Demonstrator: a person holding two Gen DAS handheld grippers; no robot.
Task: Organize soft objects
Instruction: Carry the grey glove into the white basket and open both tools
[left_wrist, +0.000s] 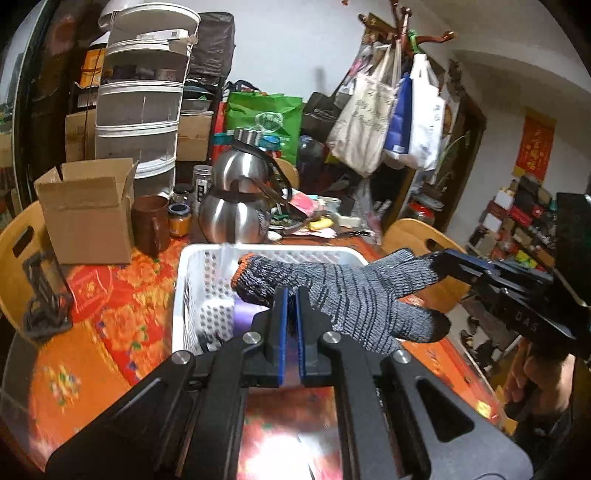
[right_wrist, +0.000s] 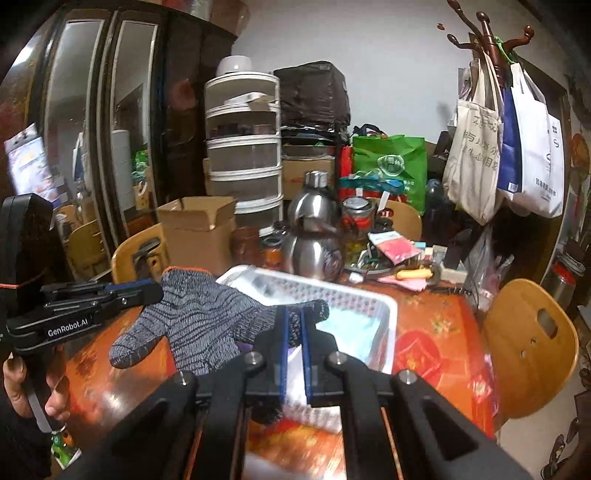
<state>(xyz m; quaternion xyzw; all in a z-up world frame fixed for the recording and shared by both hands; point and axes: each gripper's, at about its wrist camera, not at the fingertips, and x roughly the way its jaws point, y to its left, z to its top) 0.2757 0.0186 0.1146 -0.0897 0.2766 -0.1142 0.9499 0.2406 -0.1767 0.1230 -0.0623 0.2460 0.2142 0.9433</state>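
A grey knit glove (left_wrist: 347, 291) with an orange cuff hangs stretched above a white perforated basket (left_wrist: 207, 266). My left gripper (left_wrist: 292, 295) is shut on the glove near its cuff. My right gripper (left_wrist: 443, 264) comes in from the right and is shut on the glove's fingertips. In the right wrist view the glove (right_wrist: 199, 317) spans from the left gripper (right_wrist: 155, 291) to my right gripper (right_wrist: 294, 317), above the basket (right_wrist: 384, 314). Pale soft items lie in the basket, partly hidden.
The table (left_wrist: 110, 317) has an orange-red patterned cloth. A cardboard box (left_wrist: 88, 218), brown jar (left_wrist: 149, 225), steel kettle (left_wrist: 240, 199) and clutter stand behind the basket. Wooden chairs (right_wrist: 532, 347) flank the table. Bags hang on a coat rack (right_wrist: 491, 40).
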